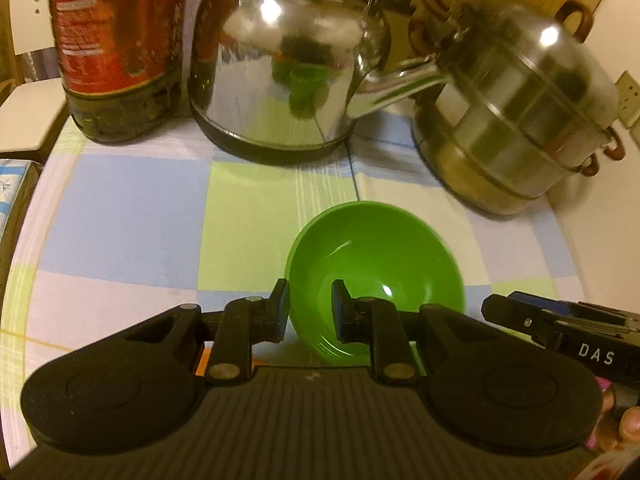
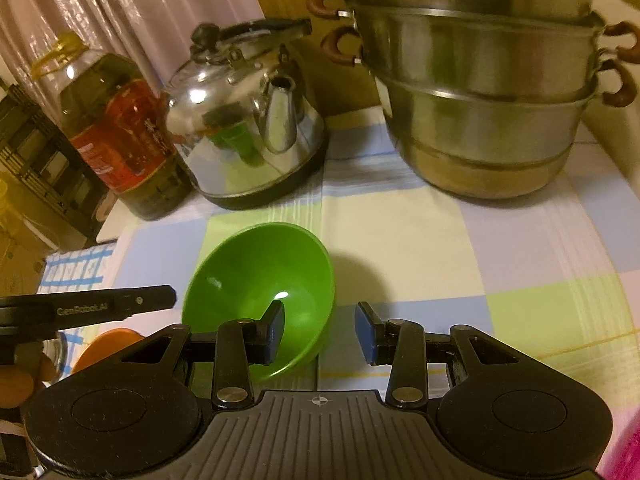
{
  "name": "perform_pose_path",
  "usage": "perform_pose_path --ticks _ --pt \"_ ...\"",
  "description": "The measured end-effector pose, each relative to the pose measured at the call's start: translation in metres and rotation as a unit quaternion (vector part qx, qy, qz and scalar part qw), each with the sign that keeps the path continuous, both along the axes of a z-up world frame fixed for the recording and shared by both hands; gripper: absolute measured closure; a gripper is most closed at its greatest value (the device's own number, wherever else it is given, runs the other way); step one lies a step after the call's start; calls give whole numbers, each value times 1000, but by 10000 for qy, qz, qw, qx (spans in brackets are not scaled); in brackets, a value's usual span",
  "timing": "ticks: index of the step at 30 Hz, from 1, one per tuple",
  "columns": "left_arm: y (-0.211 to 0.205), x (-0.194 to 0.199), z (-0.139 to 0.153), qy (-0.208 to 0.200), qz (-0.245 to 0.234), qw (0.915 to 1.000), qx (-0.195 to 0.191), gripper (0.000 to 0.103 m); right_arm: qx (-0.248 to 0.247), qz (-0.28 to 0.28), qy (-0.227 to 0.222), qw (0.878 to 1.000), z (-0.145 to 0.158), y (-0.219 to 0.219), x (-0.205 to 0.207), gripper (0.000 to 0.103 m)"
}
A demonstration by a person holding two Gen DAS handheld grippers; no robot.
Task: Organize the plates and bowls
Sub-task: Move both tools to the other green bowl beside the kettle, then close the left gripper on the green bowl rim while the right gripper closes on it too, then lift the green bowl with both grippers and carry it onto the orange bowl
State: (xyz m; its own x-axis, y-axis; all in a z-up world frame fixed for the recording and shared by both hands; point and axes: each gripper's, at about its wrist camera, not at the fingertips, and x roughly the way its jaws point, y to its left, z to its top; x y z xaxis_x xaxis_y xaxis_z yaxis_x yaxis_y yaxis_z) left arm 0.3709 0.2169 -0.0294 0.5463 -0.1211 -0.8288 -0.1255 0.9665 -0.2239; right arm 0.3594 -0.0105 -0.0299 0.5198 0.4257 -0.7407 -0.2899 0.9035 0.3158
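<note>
Our left gripper (image 1: pixel 310 308) pinches the near rim of the green bowl (image 1: pixel 380 252), tilted above the checked tabletop (image 1: pixel 132 220) before the kettle (image 1: pixel 280 64). Our right gripper (image 2: pixel 320 332) hangs spread beside it.

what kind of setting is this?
Most likely a home kitchen or dining table: a steel kettle, a stacked steamer pot and a big oil bottle stand on a checked tablecloth, by a green bowl.

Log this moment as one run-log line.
left gripper: fingers straddle green bowl rim, bowl tilted | right gripper: open, beside bowl | behind: kettle, steamer pot
</note>
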Motion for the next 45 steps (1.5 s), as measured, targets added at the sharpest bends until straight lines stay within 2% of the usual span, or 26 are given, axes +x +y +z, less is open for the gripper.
perform_pose_path --ticks 7,14,17,22,34,45 --pt "3 16 -22 264 -56 9996 92 84 -51 19 299 9995 -27 6 21 64" --pt "1 20 -31 355 -116 9993 84 84 59 7 421 9991 -41 9 31 65" --pt "-2 21 -32 365 -156 9991 118 84 36 23 432 9991 -42 11 33 80" --pt "-10 20 -31 396 -234 9981 421 90 -2 43 378 9993 -42 14 31 91" --pt "-39 -2 -5 107 -425 9983 373 90 -13 -172 286 9994 -26 -14 10 93" --pt "-76 -62 24 -139 -493 9982 305 90 -103 -256 53 9996 2 -49 -54 93"
